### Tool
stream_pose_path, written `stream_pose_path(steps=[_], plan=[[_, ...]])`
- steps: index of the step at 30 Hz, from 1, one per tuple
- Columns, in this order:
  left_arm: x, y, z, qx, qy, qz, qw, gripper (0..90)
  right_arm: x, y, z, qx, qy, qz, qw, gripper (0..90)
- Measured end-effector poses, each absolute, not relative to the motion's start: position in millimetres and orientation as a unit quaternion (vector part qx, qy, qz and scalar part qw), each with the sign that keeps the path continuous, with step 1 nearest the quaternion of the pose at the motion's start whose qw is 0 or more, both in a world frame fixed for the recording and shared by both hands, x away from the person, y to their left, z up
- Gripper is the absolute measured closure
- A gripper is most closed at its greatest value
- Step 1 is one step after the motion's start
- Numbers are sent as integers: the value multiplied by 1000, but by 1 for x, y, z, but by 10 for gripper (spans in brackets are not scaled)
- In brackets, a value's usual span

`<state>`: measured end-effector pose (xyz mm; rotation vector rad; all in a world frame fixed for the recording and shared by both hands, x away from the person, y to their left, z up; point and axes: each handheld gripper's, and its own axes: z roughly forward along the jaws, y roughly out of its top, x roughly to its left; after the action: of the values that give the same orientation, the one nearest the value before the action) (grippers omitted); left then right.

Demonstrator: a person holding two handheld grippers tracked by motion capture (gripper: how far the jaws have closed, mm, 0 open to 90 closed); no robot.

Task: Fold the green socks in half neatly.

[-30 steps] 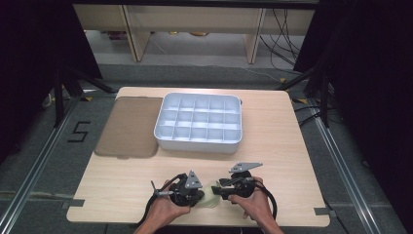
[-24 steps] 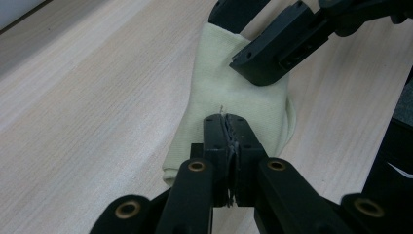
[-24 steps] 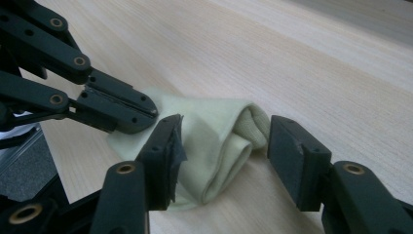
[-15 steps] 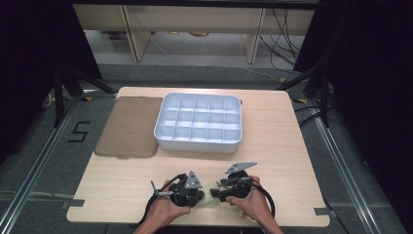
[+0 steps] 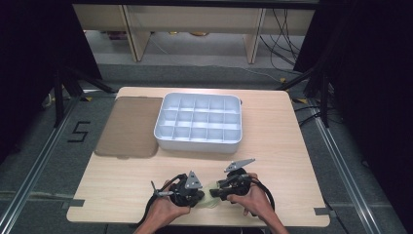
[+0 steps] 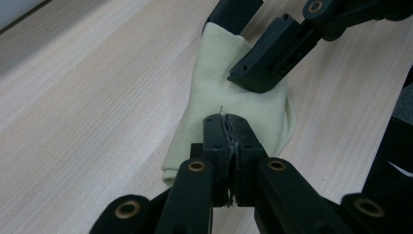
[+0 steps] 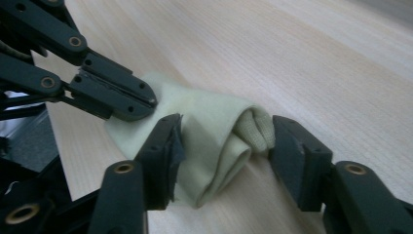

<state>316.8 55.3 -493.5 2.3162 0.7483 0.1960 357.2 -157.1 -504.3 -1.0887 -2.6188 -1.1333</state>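
A pale yellow cloth (image 5: 210, 198) lies bunched on the wooden table (image 5: 292, 146) near its front edge, between my two grippers. My left gripper (image 6: 226, 129) is shut on one edge of the cloth (image 6: 214, 92), its jaws pressed together. My right gripper (image 7: 226, 141) is open, and its jaws straddle a rolled fold of the cloth (image 7: 209, 112). The left gripper's tips (image 7: 143, 102) pinch the fabric just beyond that fold. In the high view the left gripper (image 5: 200, 195) and right gripper (image 5: 219, 191) point at each other, a hand behind each.
A white tray (image 5: 197, 145) with several compartments stands at the table's middle back. A flat brown board (image 5: 129, 126) lies to its left, touching it. Black cables trail from both grippers toward the front edge.
The right gripper has moved a little left, toward the left gripper, and now brackets the cloth. The left gripper has stayed in place.
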Motion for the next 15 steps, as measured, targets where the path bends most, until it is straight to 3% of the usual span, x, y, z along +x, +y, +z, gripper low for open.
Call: stream_pose_path(steps=[11, 15], plan=[[317, 56, -494, 890, 286, 75, 348, 858, 359, -159, -507, -358, -847, -385, 79, 685], [315, 59, -491, 885, 291, 69, 357, 789, 358, -159, -507, -364, -844, -386, 80, 723]])
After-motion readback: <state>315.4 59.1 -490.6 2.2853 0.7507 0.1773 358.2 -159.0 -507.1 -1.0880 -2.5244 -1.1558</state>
